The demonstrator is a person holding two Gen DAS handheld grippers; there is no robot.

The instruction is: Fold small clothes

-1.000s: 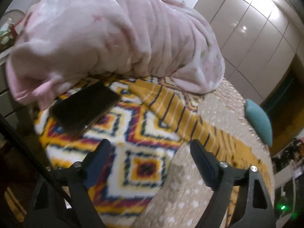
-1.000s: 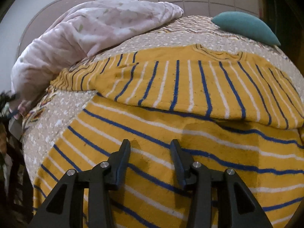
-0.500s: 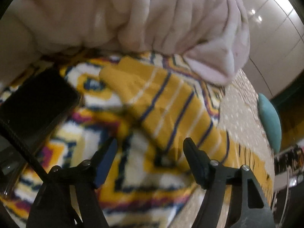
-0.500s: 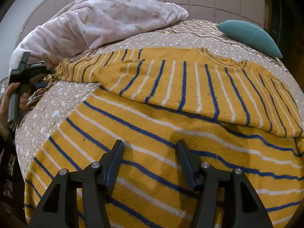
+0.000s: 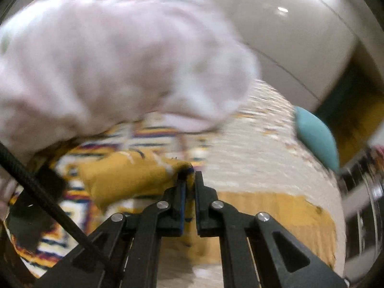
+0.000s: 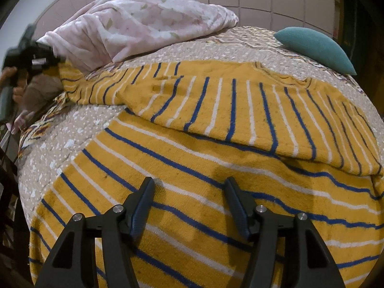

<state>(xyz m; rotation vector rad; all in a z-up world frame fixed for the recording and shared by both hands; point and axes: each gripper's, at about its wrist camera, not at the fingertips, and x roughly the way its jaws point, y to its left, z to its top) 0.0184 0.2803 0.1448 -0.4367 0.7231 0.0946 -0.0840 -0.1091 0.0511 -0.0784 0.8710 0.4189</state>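
Observation:
A yellow sweater (image 6: 216, 110) with blue and white stripes lies spread on the bed, one sleeve folded across its body. In the left wrist view, which is blurred, my left gripper (image 5: 189, 175) is shut on the cuff end of the other sleeve (image 5: 124, 175) and holds it off the bedcover. The right wrist view shows that same gripper (image 6: 45, 58) at the far left, in a person's hand (image 6: 16, 88). My right gripper (image 6: 189, 184) hovers over the sweater's lower body. Its jaws stand apart and are closing slightly, with no cloth pinched between them.
A rumpled pink blanket (image 6: 134, 24) is piled at the head of the bed, just behind the held sleeve. A teal cushion (image 6: 314, 48) lies at the far right. A dark flat object (image 5: 31, 216) rests on the patterned bedcover (image 6: 60, 134) at the left edge.
My left gripper has shut on the sleeve's cuff and lifted it off the patterned cover, moving fast. The right gripper has kept its place with its jaws a little wider.

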